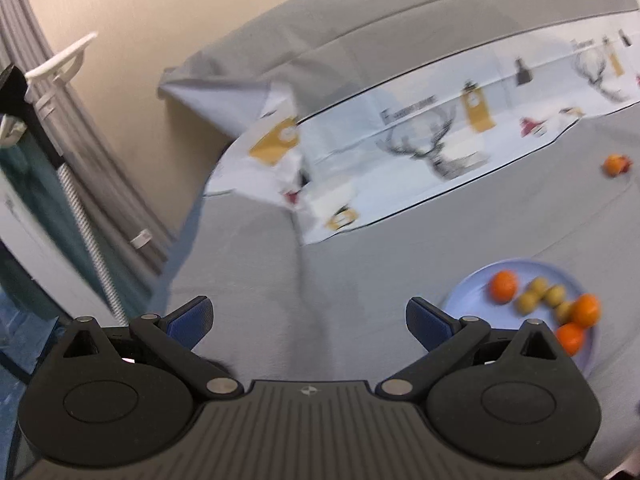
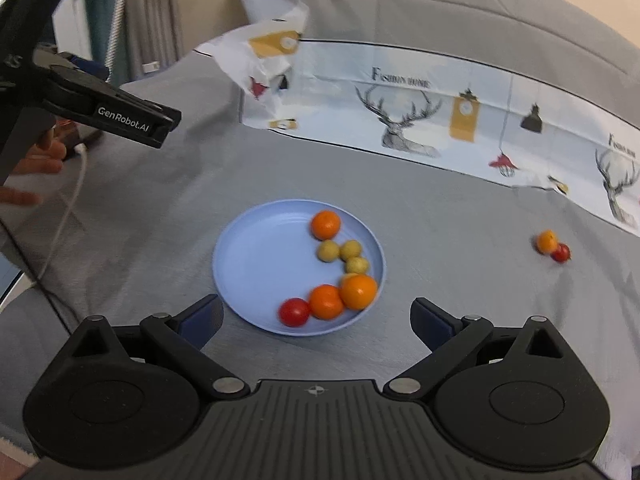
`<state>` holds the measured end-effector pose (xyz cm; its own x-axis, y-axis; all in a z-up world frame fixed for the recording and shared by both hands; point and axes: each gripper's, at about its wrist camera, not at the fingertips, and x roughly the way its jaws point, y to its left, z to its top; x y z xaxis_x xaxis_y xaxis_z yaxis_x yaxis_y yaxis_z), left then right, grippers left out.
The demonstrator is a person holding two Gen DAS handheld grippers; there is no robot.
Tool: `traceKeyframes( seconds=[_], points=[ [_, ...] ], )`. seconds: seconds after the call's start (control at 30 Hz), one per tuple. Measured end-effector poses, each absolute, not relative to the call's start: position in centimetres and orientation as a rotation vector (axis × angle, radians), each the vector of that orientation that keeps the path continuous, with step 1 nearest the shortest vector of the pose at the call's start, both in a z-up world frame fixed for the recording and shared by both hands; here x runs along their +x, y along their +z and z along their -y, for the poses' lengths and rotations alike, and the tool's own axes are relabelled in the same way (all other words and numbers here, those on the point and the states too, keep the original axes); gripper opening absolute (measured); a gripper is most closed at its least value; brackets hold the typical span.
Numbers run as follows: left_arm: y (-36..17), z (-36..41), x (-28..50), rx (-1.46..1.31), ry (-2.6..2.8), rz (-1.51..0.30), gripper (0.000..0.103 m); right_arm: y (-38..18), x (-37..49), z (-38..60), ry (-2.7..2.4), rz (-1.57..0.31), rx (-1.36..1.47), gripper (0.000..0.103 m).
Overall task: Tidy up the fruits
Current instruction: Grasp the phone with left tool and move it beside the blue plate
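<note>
The blue plate (image 2: 256, 256) sits on the grey cloth (image 2: 420, 220) holding three oranges (image 2: 326, 225), four small yellow-green fruits (image 2: 329, 250), one half hidden behind an orange, and one red tomato (image 2: 294, 312). Well off to the right lie one more orange (image 2: 547, 241) and a small red fruit (image 2: 561, 253), touching. The right gripper (image 2: 316, 320) hangs spread wide above the plate's near rim, gripping nothing. The left gripper (image 1: 308, 316) is spread and empty too. Behind, a printed sheet (image 2: 440, 92) lies crumpled at one end.
</note>
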<state>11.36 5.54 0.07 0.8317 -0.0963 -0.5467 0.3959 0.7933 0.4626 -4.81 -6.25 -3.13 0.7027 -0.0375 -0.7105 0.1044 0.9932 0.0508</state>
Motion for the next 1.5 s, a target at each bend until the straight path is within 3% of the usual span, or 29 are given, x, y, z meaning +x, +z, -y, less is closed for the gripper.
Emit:
traceKeyframes(
  seconds=[0.27, 0.67, 1.5],
  points=[
    [-1.4, -8.3, 16.4, 0.607, -0.17, -0.606, 0.103, -2.7, -4.9, 4.8, -0.043, -0.802, 0.059, 0.1],
    [-2.1, -6.2, 19.5, 0.595, -0.143, -0.609, 0.103, -3.3, -5.7, 6.1, -0.071, -0.831, 0.06, 0.1],
    [-1.3, -9.8, 17.3, 0.542, -0.054, -0.591, 0.103, -4.2, -5.2, 6.0, -0.071, -0.856, 0.045, 0.1]
  ],
)
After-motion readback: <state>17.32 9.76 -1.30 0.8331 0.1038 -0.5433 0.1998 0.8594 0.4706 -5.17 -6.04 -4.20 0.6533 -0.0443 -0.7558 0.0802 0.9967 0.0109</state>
